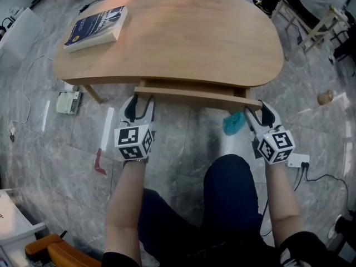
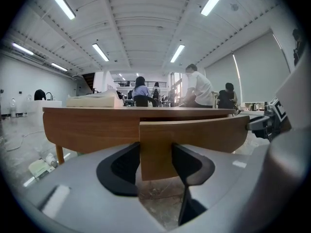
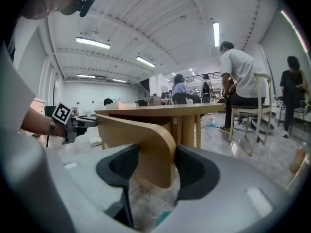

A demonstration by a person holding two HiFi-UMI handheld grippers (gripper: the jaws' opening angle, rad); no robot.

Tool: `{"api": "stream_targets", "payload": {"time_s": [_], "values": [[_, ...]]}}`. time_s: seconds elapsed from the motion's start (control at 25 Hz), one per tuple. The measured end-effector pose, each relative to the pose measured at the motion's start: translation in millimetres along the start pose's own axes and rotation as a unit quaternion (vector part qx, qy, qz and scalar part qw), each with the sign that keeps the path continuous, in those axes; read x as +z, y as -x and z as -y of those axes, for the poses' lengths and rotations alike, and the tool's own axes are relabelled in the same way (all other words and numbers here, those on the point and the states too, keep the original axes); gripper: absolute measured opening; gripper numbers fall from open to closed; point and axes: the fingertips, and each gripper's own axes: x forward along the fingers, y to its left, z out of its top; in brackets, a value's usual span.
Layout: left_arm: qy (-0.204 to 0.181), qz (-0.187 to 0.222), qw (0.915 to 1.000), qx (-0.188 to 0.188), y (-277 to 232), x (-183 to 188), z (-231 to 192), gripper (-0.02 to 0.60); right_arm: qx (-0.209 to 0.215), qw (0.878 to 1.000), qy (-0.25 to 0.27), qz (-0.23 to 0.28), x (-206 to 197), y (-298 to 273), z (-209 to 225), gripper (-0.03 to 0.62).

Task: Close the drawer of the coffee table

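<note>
The person's legs (image 1: 233,204) in dark trousers are showing nearest, with a forearm reaching forward on either side. The left gripper (image 1: 139,103) is clamping the left end of the drawer front (image 1: 194,95), its jaws pressing on both faces of the board. The right gripper (image 1: 257,111) is gripping the rounded right end likewise. The drawer front is standing slightly out beneath the near edge of the coffee table (image 1: 183,43). A book (image 1: 95,28) is lying at the tabletop's far left.

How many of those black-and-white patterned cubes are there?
2. One black-and-white patterned cube rides the left gripper, at the left end of the wooden drawer front; the other rides the right gripper, at its right end. None seems hidden.
</note>
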Motion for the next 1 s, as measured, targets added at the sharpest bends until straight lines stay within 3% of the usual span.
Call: {"api": "stream_targets", "payload": {"time_s": [0.44, 0.64, 1.0], "values": [[0.036, 0.003, 0.9987, 0.035, -36.2, 7.4, -1.1, 0.212, -0.060, 0.998, -0.028, 0.013, 9.7, -27.6, 27.9, 0.229], [0.036, 0.004, 0.9986, 0.038, -44.5, 8.4, -0.7, 0.201, -0.068, 0.997, -0.024, 0.016, 11.9, -34.4, 32.9, 0.230], [0.039, 0.001, 0.9984, 0.041, -61.8, 12.2, 5.0, 0.216, -0.131, 0.990, -0.041, 0.025, 15.8, -41.3, 45.7, 0.230]]}}
